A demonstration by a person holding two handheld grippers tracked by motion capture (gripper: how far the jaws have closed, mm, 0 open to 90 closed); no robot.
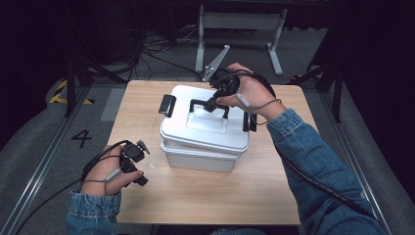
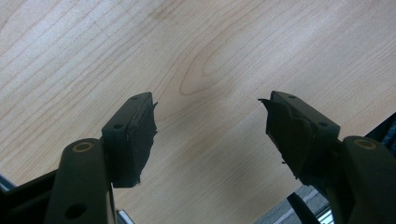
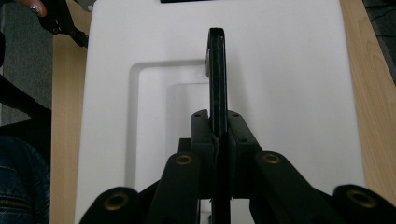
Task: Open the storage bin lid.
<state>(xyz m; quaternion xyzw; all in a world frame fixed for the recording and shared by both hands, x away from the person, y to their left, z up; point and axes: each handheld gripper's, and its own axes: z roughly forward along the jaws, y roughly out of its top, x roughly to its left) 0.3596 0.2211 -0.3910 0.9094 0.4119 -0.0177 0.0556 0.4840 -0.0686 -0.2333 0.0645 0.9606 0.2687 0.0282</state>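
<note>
Dark floor and cables surround the wooden bench (image 1: 205, 196); a white lidded box (image 1: 203, 134) sits mid-bench. The right hand-held gripper (image 3: 218, 133) pinches its black handle (image 3: 217, 70), hiding the handle's near end; the left hand-held gripper (image 2: 208, 126) gapes wide over bare wood, its base cut off.

The right gripper (image 3: 219, 140) has its jaws pinched tight on the upright black handle (image 3: 217, 74) of a white box lid (image 3: 289, 70). The handle rises over a recess (image 3: 154, 98) sunk in the lid. Wooden tabletop (image 3: 67, 93) shows past both side edges of the lid.
</note>
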